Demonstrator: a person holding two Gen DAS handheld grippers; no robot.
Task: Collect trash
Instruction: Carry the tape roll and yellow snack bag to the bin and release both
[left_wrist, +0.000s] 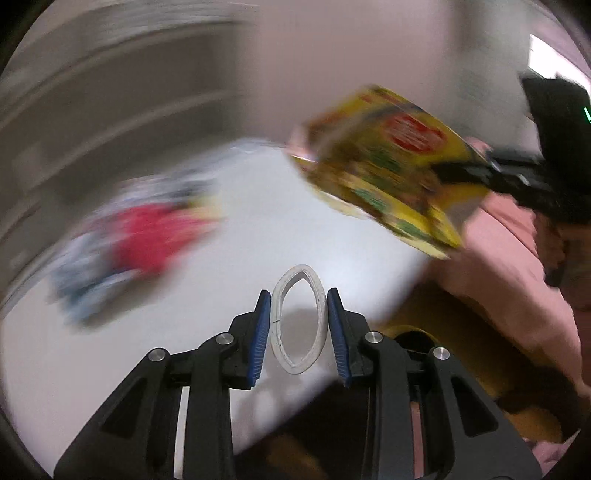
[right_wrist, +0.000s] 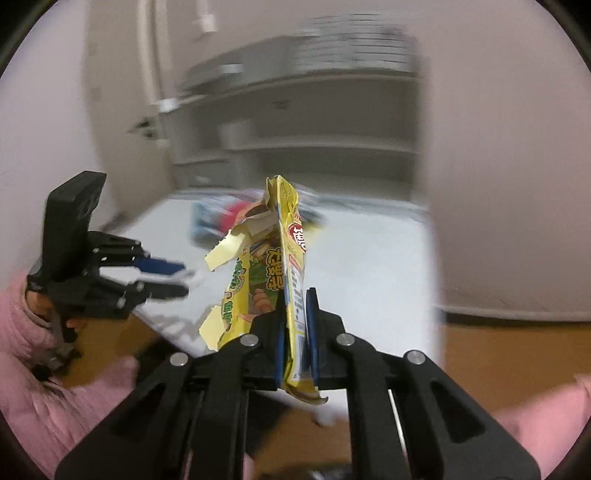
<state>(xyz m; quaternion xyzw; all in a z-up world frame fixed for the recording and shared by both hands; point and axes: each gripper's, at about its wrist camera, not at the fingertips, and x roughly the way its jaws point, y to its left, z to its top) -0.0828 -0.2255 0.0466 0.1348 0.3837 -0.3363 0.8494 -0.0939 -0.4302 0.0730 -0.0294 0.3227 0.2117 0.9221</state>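
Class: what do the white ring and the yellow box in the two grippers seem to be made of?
White ring: probably thin card or paper, matt; it is squeezed into an oval between the left gripper pads. Yellow box: printed cardboard, slightly glossy; its torn flaps show a pale, unprinted inside, flattened in the right gripper.

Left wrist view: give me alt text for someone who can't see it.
The left gripper pinches a squashed white ring above a white table. At right, the right gripper holds a yellow snack box; blurred red-and-blue trash lies left.
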